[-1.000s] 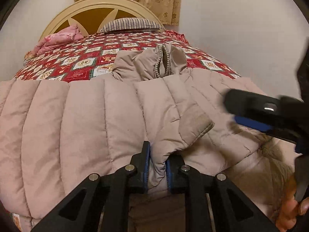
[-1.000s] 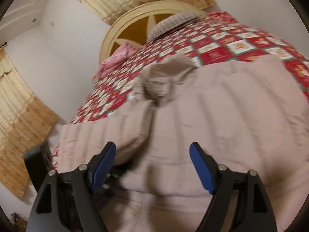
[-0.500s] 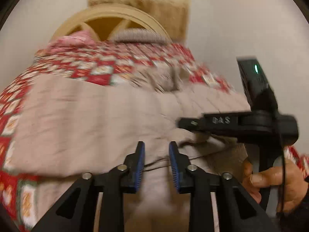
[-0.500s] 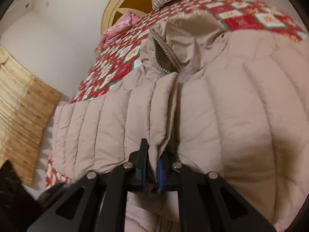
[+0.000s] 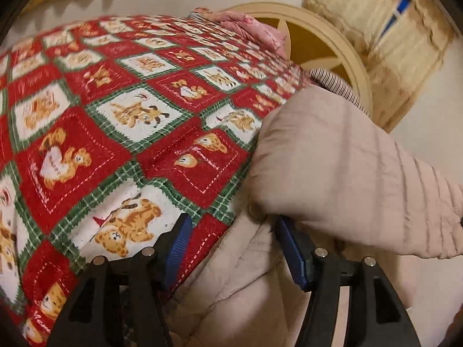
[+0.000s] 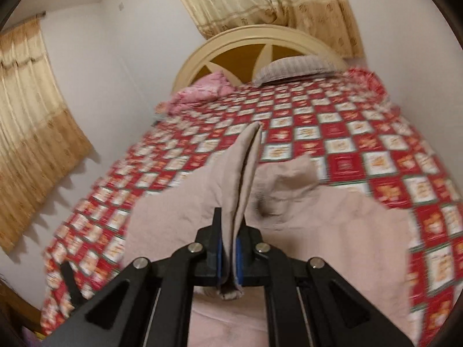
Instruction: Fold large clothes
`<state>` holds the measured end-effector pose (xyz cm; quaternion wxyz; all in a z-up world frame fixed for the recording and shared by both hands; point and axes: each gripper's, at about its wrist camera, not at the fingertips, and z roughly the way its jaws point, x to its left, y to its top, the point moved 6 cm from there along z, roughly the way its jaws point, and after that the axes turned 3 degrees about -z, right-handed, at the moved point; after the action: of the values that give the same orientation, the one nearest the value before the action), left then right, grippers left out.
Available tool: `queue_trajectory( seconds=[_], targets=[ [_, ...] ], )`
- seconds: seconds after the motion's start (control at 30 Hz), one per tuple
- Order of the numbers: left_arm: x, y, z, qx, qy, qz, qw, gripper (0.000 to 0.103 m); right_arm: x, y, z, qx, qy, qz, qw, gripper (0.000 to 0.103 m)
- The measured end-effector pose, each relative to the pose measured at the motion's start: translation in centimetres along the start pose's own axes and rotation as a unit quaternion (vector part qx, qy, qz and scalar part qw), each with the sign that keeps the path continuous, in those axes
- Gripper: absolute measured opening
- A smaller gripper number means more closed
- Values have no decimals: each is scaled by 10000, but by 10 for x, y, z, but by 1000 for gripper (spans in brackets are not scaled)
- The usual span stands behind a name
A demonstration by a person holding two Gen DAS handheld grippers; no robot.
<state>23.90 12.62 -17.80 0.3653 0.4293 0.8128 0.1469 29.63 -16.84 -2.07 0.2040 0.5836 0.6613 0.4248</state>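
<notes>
The right tongs [image 6: 228, 256] are clamped on a raised fold of the quilted beige coat [image 6: 289, 217] — its bulk sprawls ahead on the bed [image 6: 361, 144]. The left tongs [image 5: 234, 248] have just been opening, pads clear of the coat edge between them.

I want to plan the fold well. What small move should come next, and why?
Probably close the left hand-held gripper on the edge of the puffy beige jacket. Its jaws have just been opening and stand apart around that edge without pressing it, while the right hand-held gripper is shut on a raised fold of the jacket, so one side hangs unsupported over the red quilt.
</notes>
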Motion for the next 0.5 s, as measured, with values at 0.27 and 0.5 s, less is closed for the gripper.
queue_trajectory(
  seconds=[0.27, 0.5],
  targets=[
    [-2, -3, 1, -33, 117, 147, 9998, 65, -81, -75, 47, 824, -1257, 87, 9886, 9],
    [-12, -5, 11, 26, 422, 570, 9975, 76, -105, -113, 70, 966, -1940, -185, 9761, 11]
  ],
)
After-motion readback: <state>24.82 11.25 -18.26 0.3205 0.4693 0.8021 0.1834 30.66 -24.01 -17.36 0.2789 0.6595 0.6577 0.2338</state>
